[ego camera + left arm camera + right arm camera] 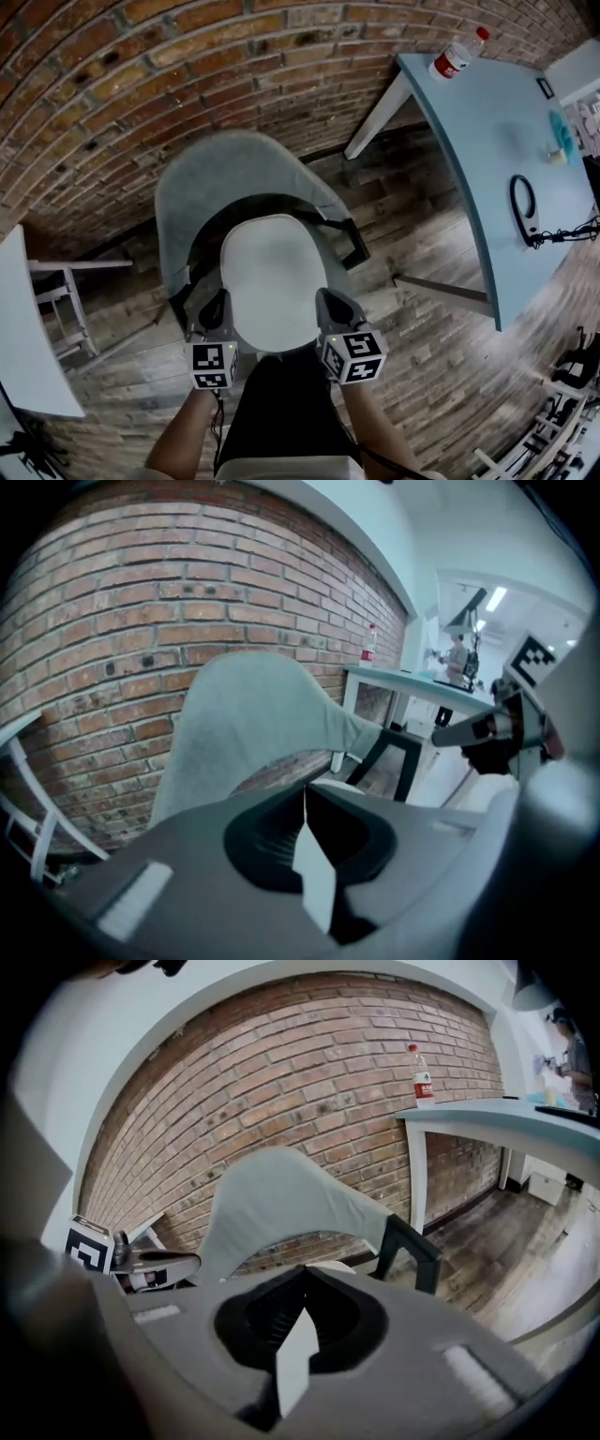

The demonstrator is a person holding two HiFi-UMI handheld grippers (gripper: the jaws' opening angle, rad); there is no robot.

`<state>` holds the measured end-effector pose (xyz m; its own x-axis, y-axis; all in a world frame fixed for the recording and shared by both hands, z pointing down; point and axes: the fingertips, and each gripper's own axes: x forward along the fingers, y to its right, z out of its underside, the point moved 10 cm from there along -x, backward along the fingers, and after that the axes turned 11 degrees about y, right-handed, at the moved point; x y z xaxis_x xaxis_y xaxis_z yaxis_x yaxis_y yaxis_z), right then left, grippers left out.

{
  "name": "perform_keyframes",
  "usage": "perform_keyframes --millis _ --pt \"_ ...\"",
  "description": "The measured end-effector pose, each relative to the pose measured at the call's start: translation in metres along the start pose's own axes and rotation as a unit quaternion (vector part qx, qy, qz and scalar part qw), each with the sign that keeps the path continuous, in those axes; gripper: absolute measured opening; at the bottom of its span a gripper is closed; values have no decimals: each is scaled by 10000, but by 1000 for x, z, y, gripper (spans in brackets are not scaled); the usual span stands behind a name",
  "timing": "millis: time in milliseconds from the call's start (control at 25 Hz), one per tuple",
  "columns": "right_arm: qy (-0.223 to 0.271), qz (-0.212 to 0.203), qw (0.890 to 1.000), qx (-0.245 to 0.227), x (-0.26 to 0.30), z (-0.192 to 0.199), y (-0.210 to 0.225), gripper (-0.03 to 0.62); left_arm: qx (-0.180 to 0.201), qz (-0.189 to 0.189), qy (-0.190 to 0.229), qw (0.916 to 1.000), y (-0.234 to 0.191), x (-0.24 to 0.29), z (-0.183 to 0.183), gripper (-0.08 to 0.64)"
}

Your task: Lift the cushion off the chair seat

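A white oval cushion lies on the seat of a chair with a grey backrest and black arms. My left gripper is at the cushion's near left edge and my right gripper at its near right edge, both over the rim. In the left gripper view the jaws of the left gripper meet at the tips, pointing at the backrest. The right gripper looks the same, shut, with the backrest ahead. I see nothing pinched between either pair of jaws.
A brick wall stands behind the chair. To the right is a light blue table with a bottle and a black cable. A white table edge is at the left. A person stands far off.
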<state>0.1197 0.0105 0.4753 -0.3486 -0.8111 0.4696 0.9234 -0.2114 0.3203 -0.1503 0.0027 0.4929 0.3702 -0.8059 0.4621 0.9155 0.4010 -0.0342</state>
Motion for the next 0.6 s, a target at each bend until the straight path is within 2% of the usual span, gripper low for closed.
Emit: perform_keyframes --millis 600 --pt "-511 126 9986 -107 63 76 50 0 -352 -140 -467 9982 -7 52 84 9"
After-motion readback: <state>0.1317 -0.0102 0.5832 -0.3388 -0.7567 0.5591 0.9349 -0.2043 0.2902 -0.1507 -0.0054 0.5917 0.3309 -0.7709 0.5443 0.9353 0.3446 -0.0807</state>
